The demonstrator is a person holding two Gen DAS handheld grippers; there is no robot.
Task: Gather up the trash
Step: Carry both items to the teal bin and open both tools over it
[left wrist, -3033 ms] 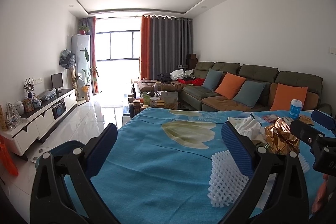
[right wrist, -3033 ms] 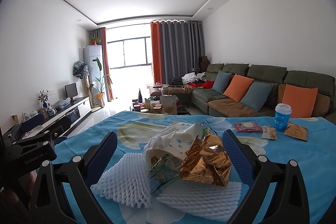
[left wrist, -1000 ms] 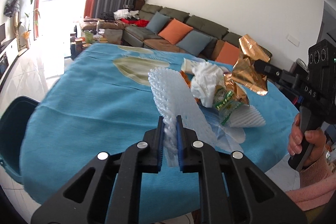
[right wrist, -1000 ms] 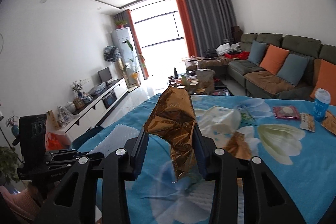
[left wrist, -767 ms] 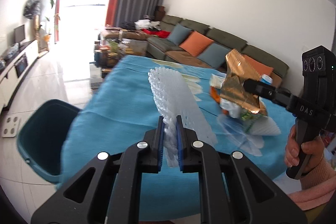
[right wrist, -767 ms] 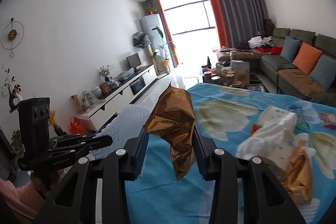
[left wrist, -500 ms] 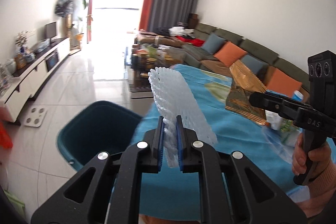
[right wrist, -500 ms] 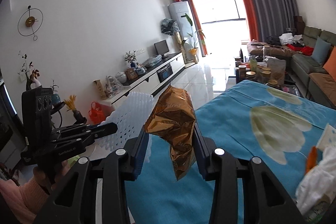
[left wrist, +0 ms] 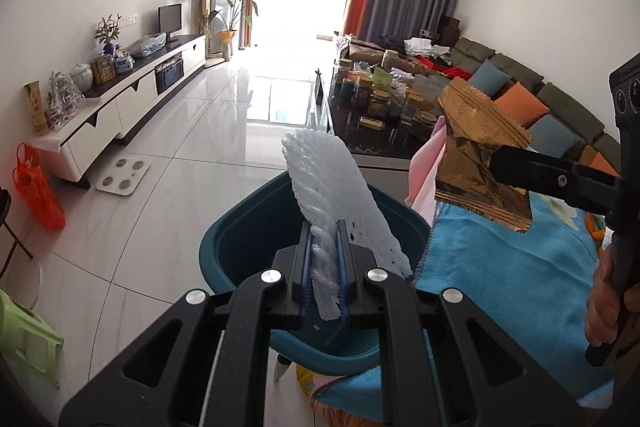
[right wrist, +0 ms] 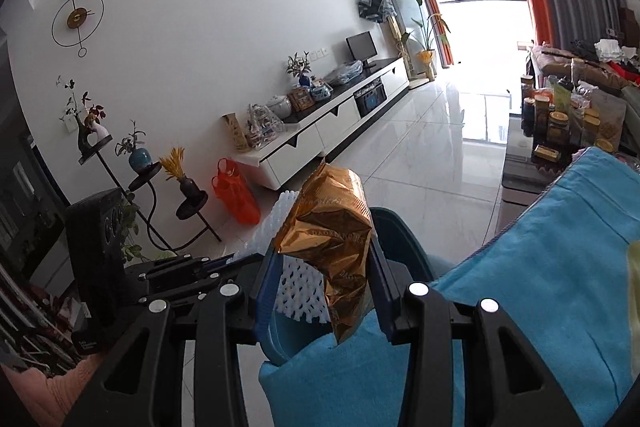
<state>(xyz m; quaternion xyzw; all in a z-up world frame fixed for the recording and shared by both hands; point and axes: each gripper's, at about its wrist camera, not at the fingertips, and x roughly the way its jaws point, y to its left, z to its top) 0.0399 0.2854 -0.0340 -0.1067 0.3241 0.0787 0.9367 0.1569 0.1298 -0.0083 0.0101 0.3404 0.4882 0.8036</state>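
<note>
My left tongs [left wrist: 324, 259] pinch the light, squashy white foam fruit net [left wrist: 332, 195] by its lower edge over the teal plastic bin [left wrist: 240, 247], while my right tongs [right wrist: 322, 291] clamp the crinkly, probably slippery gold foil snack wrapper [right wrist: 332, 239] mid-body beside it.

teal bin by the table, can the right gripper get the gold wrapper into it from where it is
Probably yes. The right gripper holds the gold wrapper near the teal bin's open top, nothing covering it; the left gripper with white foam net crowds the same opening.
</note>
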